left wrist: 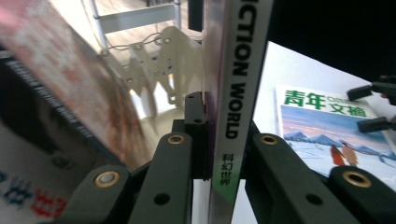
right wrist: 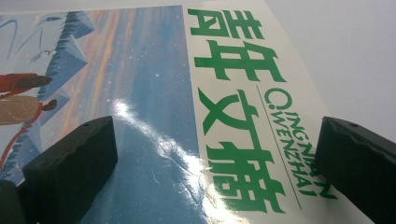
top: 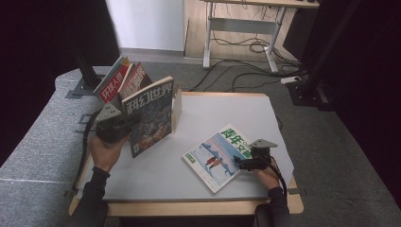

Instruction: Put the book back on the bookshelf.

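Science-fiction magazine (top: 150, 116) upright near counter's (top: 156, 175) far-left corner, pinched at spine by left hand-held gripper (left wrist: 219, 154). Thin, glossy, floppy; likely light, slippery; best gripped near spine. Beside it, rack (top: 178, 106) with 2 leaning magazines (top: 118, 81). Green-titled magazine (right wrist: 187, 116) flat near right edge; right hand-held gripper (right wrist: 210, 172) spread above it.
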`<control>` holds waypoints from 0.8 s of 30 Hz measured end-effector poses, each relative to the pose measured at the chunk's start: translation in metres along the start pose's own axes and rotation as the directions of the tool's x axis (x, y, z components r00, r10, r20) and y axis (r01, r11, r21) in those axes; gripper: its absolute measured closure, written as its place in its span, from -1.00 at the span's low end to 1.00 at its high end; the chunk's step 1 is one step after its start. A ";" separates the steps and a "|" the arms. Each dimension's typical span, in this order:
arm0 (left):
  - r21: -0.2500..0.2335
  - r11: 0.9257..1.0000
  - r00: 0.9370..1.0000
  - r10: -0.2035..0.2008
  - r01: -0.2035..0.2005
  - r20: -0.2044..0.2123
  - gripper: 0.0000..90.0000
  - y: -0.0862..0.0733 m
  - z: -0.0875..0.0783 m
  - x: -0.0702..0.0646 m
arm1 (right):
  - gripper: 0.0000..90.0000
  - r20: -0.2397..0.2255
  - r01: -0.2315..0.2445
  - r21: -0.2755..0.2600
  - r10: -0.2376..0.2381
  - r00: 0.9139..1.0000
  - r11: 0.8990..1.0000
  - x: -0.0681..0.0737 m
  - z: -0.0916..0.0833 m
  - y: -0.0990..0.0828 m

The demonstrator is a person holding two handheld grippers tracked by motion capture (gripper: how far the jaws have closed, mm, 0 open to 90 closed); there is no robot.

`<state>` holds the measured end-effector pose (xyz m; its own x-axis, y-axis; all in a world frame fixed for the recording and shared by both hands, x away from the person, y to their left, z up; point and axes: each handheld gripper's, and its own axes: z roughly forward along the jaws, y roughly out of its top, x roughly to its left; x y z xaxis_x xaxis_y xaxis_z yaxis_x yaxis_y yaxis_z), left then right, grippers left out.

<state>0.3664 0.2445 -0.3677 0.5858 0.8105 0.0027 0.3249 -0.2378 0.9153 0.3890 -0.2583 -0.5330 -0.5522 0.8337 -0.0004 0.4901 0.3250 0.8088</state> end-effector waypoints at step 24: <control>-0.005 0.996 0.991 -0.087 0.087 -0.103 0.84 -0.009 -0.007 0.028 | -1.00 0.000 -0.001 -0.001 0.001 1.000 1.000 0.000 0.000 0.000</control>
<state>0.3751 0.2727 -0.3728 0.4757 0.8789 -0.0359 0.3712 -0.1636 0.9140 0.3888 -0.2583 -0.5331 -0.5519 0.8339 0.0005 0.4902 0.3240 0.8092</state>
